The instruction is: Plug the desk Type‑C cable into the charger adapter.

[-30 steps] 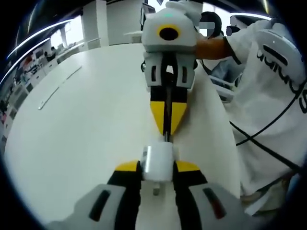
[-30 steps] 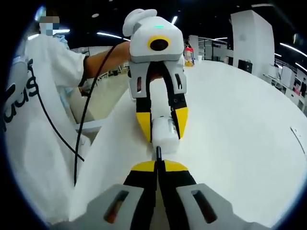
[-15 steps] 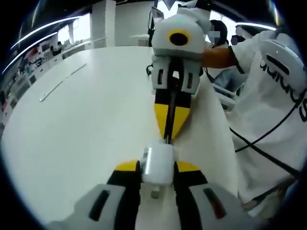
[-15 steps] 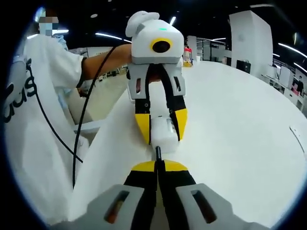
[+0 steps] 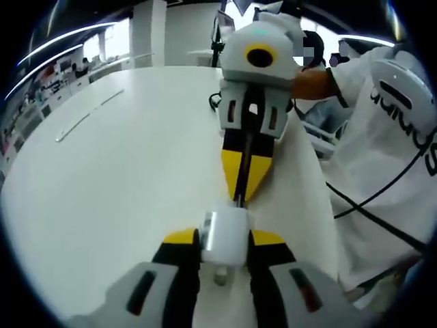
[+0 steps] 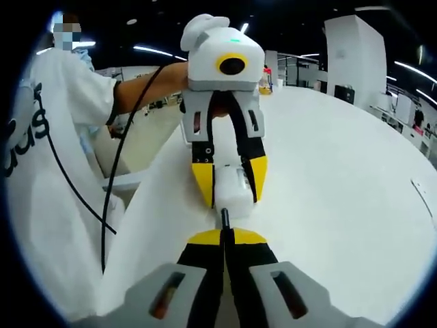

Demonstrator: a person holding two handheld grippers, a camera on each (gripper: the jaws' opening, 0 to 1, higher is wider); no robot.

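Left gripper view looks straight down on the charger adapter (image 5: 224,237), a white block pinched between the yellow-tipped jaws of the left tool (image 5: 224,240), which are clamped on its two sides. It is held just above the white bench (image 5: 123,178), close to the bench edge nearest the person, with one end face turned toward the other hand, I would say so that its port meets the plug head on.

From that face the Type-C cable (image 5: 240,179) runs away as a thin dark line into the right tool (image 5: 244,183), whose jaws are pressed together on it. In the right gripper view the plug (image 6: 224,217) pokes out past the closed tips of the right tool (image 6: 223,237) and touches the adapter's end face; whether it has gone in fully I cannot tell. Gripping the cable right behind the plug likely keeps it stiff enough to push.

The two tools face each other nose to nose in one line, which suits a straight push. The step in hand looks like the insertion itself, near its end.

Beside the bench stands the person in a white shirt (image 6: 48,171), a black cord (image 6: 113,184) hanging down in front of it.
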